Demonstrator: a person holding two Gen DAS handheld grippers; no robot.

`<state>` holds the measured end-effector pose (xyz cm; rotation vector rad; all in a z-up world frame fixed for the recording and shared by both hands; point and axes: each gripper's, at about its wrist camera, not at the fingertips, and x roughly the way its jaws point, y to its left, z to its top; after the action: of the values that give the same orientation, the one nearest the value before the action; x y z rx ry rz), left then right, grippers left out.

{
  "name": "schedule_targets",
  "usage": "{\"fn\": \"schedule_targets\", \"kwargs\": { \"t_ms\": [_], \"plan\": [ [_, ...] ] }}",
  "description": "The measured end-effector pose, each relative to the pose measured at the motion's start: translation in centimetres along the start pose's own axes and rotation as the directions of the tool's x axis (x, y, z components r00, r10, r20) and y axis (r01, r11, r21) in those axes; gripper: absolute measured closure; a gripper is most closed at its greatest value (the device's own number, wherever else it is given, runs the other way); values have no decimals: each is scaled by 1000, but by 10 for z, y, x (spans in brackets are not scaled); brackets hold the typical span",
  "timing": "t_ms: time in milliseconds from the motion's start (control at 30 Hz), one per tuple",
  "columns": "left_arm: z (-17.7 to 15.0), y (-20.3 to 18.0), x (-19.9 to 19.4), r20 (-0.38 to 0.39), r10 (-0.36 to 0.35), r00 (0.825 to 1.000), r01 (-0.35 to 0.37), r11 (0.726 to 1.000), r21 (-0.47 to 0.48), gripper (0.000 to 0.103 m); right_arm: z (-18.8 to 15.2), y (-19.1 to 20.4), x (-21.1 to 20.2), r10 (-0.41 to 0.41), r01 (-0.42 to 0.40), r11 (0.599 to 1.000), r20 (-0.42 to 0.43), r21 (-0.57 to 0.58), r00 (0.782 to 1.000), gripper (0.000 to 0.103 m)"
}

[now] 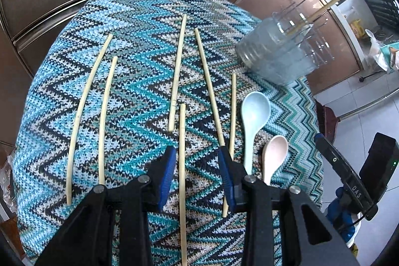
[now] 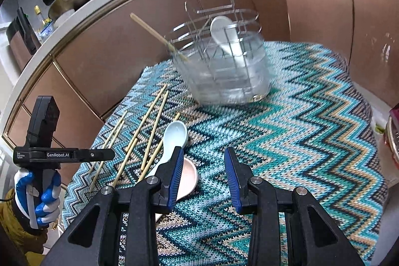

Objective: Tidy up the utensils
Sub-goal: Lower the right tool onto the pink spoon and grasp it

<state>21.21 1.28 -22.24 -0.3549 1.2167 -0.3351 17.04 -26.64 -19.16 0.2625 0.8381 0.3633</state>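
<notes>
Six pale chopsticks (image 1: 177, 71) are laid flat, roughly parallel. At their three o'clock, a blue spoon (image 1: 254, 116) and pink spoon (image 1: 273, 156) lie. A clear holder (image 2: 224, 66) is seen at one o'clock, containing a white spoon (image 2: 224, 34) and one chopstick (image 2: 154, 31).

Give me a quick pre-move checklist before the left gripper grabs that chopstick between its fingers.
1. Left gripper open: ok.
2. Chopstick lies between its fingers, not pinched yet: ok.
3. Neighbouring chopstick runs under the right finger, may get caught: not ok.
4. Utensil holder upright on the cloth, with room inside: ok.
5. Right gripper open and empty: ok.
6. Blue spoon and pink spoon apart from the target: ok.
</notes>
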Motion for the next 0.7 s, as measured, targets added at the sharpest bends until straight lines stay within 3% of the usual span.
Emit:
{"fn": "schedule_targets", "kwargs": {
  "t_ms": [333, 700],
  "plan": [
    [9, -1, 30, -71, 58, 996, -56, 998, 17, 79, -7, -8, 27, 67, -66, 998, -73, 16, 995, 68],
    [23, -14, 45, -92, 72, 993, -68, 997, 47, 85, -14, -9, 52, 157, -156, 988, -144, 17, 977, 69]
  ]
}}
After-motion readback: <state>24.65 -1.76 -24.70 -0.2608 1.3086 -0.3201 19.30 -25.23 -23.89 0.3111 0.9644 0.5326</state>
